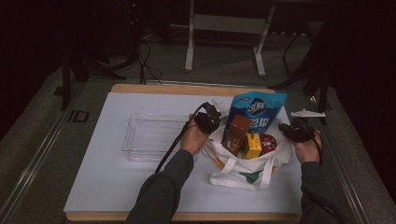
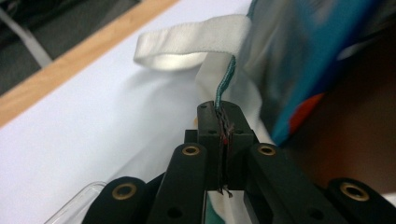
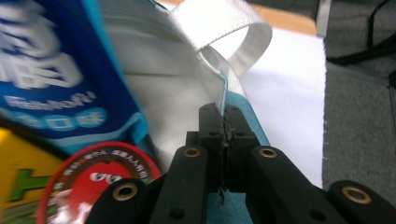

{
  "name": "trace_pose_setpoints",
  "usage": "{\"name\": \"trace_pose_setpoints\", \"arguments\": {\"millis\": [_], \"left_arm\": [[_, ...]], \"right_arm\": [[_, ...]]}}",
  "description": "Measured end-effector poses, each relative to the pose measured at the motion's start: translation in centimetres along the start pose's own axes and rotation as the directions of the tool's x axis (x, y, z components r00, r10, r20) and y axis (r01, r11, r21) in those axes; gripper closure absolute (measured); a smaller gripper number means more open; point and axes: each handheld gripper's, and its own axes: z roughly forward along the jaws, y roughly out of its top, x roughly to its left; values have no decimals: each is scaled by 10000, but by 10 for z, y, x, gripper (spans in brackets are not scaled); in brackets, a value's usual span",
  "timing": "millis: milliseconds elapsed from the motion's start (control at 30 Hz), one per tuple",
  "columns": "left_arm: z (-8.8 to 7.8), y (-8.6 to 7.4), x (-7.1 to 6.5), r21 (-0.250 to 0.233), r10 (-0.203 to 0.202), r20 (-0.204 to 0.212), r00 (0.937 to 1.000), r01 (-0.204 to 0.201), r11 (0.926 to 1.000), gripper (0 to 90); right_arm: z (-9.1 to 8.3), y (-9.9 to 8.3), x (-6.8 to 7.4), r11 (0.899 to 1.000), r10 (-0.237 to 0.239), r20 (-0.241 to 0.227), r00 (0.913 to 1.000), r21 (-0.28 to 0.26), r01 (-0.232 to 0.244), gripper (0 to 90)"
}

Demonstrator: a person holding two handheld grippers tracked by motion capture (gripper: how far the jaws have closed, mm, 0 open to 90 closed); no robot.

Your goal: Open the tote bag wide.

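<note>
1. Left tool [image 2: 223, 122]: clamped on the teal-trimmed rim of the white tote bag [image 1: 243, 168].
2. Right tool [image 3: 225, 125]: clamped on the opposite rim.
3. Bag: on the desk [image 1: 102, 177], beside a clear tray [image 1: 140, 137].

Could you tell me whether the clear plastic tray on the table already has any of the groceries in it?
No, in the high view the clear tray lies bare left of the bag, and the groceries all stand inside the bag.
</note>
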Motion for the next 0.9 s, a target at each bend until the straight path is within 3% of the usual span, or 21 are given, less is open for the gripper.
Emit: {"name": "trace_pose_setpoints", "arguments": {"millis": [33, 67, 267, 500, 733, 767, 867, 900], "left_arm": [[0, 0, 0, 0, 0, 0, 10000, 0, 10000, 886], [8, -3, 2, 462, -22, -184, 9998, 31, 9989, 886], [13, -5, 4, 842, -92, -198, 9998, 109, 9964, 891], [23, -4, -5, 1325, 335, -673, 9972, -244, 9909, 890], [18, -4, -4, 1232, 195, -462, 9987, -137, 9923, 869], [16, -5, -3, 1187, 135, -342, 9993, -93, 9929, 809], [9, -7, 2, 878, -107, 11, 9999, 106, 9961, 728], [3, -7, 3, 656, -200, 137, 9997, 190, 9977, 728]], "right_arm": [[0, 0, 0, 10000, 0, 0, 10000, 0, 0, 881], [7, -1, -1, 9996, -30, 66, 10000, 275, 28, 882], [14, -6, -5, 9974, -100, 95, 9999, 714, 93, 885], [33, -20, -6, 9911, 203, 352, 9992, 1310, -248, 884], [33, -24, -6, 9901, 489, 145, 9987, 1311, -504, 846], [27, -23, -6, 9920, 348, 44, 9994, 1210, -351, 799], [23, -22, -7, 9928, 400, -43, 9992, 1127, -393, 765], [18, -22, -7, 9944, 400, -132, 9991, 986, -385, 715]]}}
